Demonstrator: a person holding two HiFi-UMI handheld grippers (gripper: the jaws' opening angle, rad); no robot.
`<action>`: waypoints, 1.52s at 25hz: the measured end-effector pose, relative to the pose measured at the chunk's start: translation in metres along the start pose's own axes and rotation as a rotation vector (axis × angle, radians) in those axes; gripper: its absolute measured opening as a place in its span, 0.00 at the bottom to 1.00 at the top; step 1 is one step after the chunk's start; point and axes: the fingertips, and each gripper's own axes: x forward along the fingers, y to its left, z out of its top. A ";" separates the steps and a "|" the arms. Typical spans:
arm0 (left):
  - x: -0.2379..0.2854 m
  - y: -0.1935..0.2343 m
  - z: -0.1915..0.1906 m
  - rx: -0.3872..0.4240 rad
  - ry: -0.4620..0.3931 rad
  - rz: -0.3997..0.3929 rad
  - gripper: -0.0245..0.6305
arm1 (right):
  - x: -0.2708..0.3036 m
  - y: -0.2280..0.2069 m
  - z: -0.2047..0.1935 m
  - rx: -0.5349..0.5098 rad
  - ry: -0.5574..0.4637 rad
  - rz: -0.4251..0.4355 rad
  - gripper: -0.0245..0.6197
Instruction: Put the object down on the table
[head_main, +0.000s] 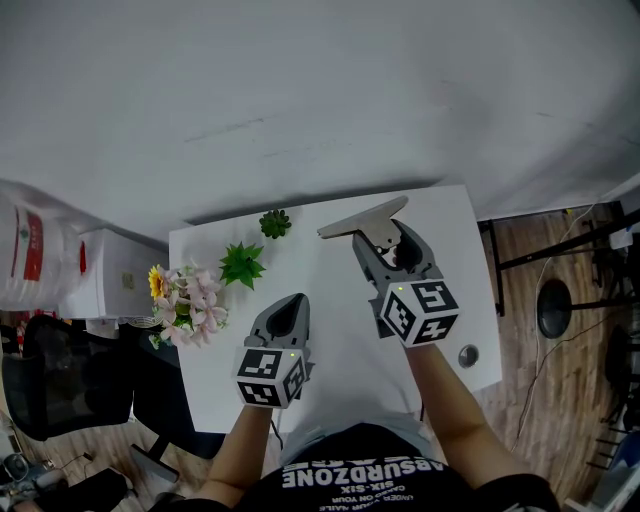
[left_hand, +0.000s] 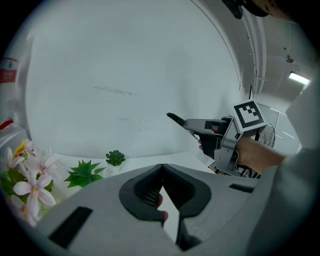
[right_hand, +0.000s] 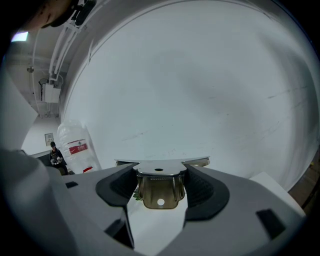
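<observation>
- Gripping a metal scraper (head_main: 360, 220) by its folded handle bracket: the right gripper (head_main: 385, 238) has both jaws pressed on the bracket's sides.
- The left gripper (head_main: 288, 305) has its jaw tips together with nothing between them. It sits lower left of the right one, closer to the person and well apart from the scraper.
- The scraper is in the air, above the far right part of the white table (head_main: 330, 340), not touching it.
- Key relation: the table lies straight below the held scraper. The blade's long axis runs crosswise to the jaws, roughly parallel to the table's far edge. The right hand owns the move; the left isn't needed.
- My read: lower it, flat blade first, onto the bare patch under the gripper, then let go. A small grey disc (head_main: 468, 355) near the right edge is off to the side.
- Near the far left corner stand a small succulent (head_main: 275, 222) and a spiky green plant (head_main: 241, 264). Flowers (head_main: 190, 300) are at the left edge. All are clear of the drop spot.
- The right gripper view shows the clamp on the bracket and its hole, but hardly any table.
- The left gripper view shows the scraper side-on, raised off the surface, blade pointing left.
- Only the head view shows the free table area underneath.
</observation>
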 end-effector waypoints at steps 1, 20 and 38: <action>0.001 0.000 0.000 0.000 0.000 -0.001 0.05 | 0.001 -0.001 -0.002 0.000 0.004 -0.001 0.48; 0.010 0.000 -0.005 -0.003 0.024 -0.012 0.05 | 0.019 -0.009 -0.027 0.014 0.071 -0.007 0.48; 0.020 0.002 -0.010 -0.013 0.042 -0.023 0.05 | 0.033 -0.025 -0.071 0.025 0.173 -0.045 0.48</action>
